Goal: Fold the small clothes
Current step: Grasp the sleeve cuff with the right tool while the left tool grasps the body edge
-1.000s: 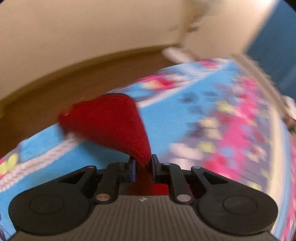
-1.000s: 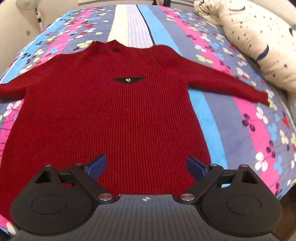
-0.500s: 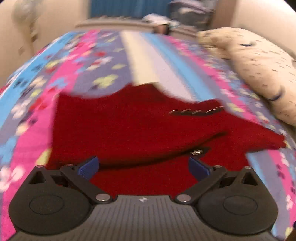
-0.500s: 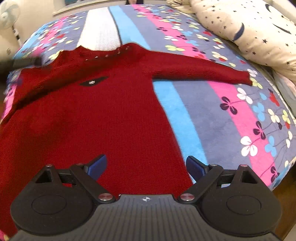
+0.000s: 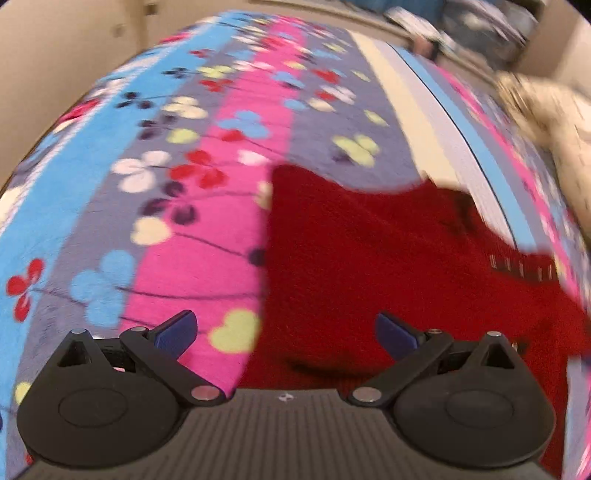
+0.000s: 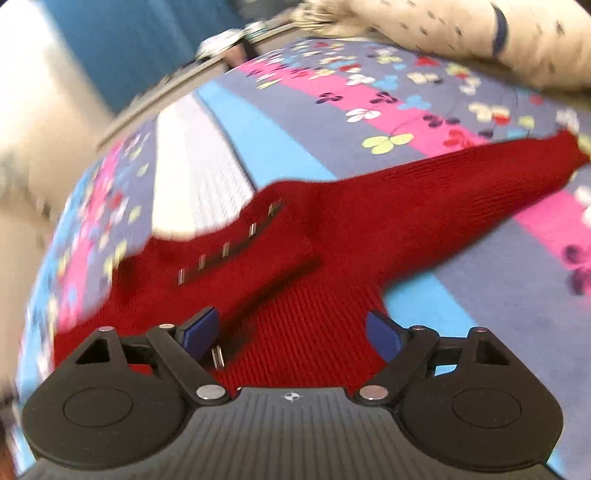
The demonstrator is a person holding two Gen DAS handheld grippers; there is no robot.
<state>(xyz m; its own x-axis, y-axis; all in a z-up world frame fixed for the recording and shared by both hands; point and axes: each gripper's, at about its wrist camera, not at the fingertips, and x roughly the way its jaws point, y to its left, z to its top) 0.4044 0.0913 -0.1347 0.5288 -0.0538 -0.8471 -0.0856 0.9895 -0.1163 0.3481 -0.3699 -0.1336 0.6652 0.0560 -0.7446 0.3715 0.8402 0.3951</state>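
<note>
A small red knit sweater [image 5: 369,258] lies flat on the flowered bedspread [image 5: 207,221]. Its left sleeve is folded across the chest, showing a row of metal studs [image 6: 225,251]. The right sleeve [image 6: 461,192] still stretches out toward the pillow. My left gripper [image 5: 286,332] hangs open over the sweater's straight left edge, holding nothing. My right gripper [image 6: 291,332] hovers over the body near the right armpit. Its jaws are closing, with knit fabric below the gap but no pad pressing on it.
A cream patterned pillow [image 6: 480,33] lies along the bed's far right side. Beige wall [image 5: 55,44] and a blue curtain [image 6: 129,40] stand beyond the bed. The bedspread's striped part [image 6: 199,166] is bare above the sweater's neck.
The left gripper let go of the red sleeve cuff and opened wide; that sleeve now lies folded over the chest. Both grippers rolled and swung, the right one toward the outstretched sleeve.
</note>
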